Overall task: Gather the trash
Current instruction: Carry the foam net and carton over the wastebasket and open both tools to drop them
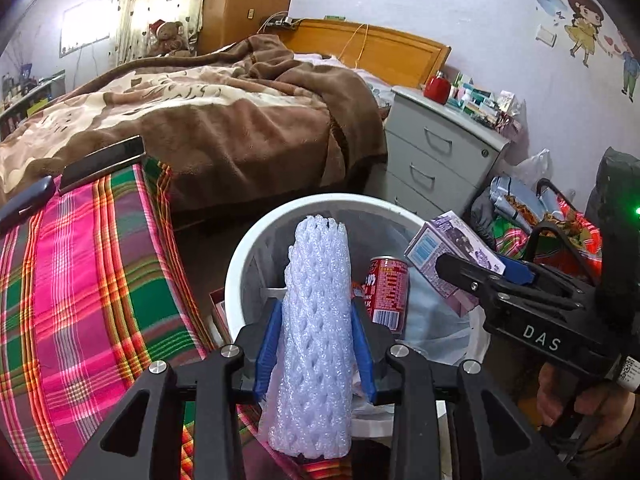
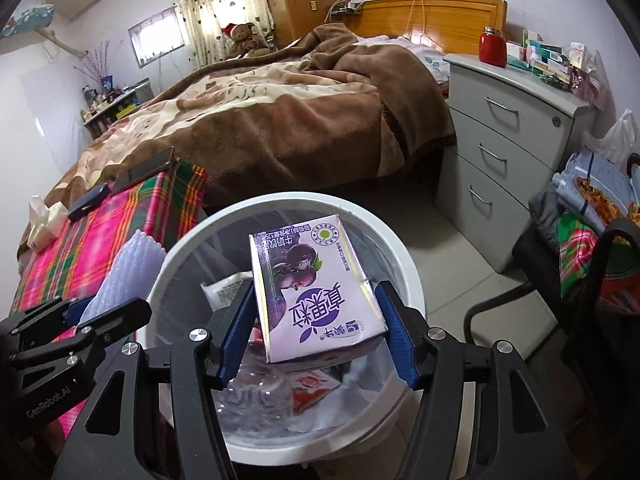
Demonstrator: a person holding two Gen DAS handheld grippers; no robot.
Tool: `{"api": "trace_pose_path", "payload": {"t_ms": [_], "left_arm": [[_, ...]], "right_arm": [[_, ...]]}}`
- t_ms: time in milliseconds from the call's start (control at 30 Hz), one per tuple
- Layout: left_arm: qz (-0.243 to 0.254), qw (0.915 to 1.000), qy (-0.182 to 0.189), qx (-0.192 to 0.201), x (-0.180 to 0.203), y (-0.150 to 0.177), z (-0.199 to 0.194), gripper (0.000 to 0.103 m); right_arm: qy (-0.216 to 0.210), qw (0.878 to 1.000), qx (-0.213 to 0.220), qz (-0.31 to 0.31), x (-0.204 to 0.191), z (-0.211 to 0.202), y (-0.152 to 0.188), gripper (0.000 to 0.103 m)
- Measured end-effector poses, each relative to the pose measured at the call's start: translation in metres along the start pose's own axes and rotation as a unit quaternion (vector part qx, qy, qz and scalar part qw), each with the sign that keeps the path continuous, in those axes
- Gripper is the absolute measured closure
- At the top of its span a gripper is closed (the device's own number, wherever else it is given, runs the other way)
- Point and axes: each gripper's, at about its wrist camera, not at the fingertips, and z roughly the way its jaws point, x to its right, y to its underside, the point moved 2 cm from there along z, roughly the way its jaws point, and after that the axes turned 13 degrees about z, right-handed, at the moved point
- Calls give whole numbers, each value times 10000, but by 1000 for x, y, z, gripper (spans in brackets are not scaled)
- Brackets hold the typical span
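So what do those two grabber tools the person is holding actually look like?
Both are black plastic pincers with angular cut-out arms, round silver bolts at the joints and ribbed blue pads on the fingertips. The left gripper carries "GenRobot.AI" in pale letters on its side, seen from the right wrist view. The right gripper shows white "DAS" lettering, a small code sticker and a green light. No cables show.

My tongs carry blue pads (image 1: 267,354) on black arms; between them, centre frame, a white foam fruit net (image 1: 316,320). Behind it a white bin (image 1: 256,248), a red can (image 1: 387,294), a purple milk carton (image 2: 316,292); at left, a pink-green plaid cloth (image 1: 88,280)
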Motion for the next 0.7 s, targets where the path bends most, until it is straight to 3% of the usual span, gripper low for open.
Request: {"api": "trace_pose_path", "payload": {"t_ms": [33,100,167,567,700], "left_arm": [[50,10000,-54,0,2,0,1,64],[39,9999,-103,-24,2,0,3,46],[-20,9999,-152,1,1,0,4,40],[-134,9996,-238,96,-9,4,-9,39],[-115,9989,-425,145,-8,9,-18,39]], "right_arm": [[37,10000,-22,27,1,2,0,41],[38,10000,-55,56,2,4,-1,41],[27,10000,-45,77,3,3,0,38],[-25,9998,173,128,0,-6,0,34],[-90,9996,252,90,-5,-13,6,34]]}}
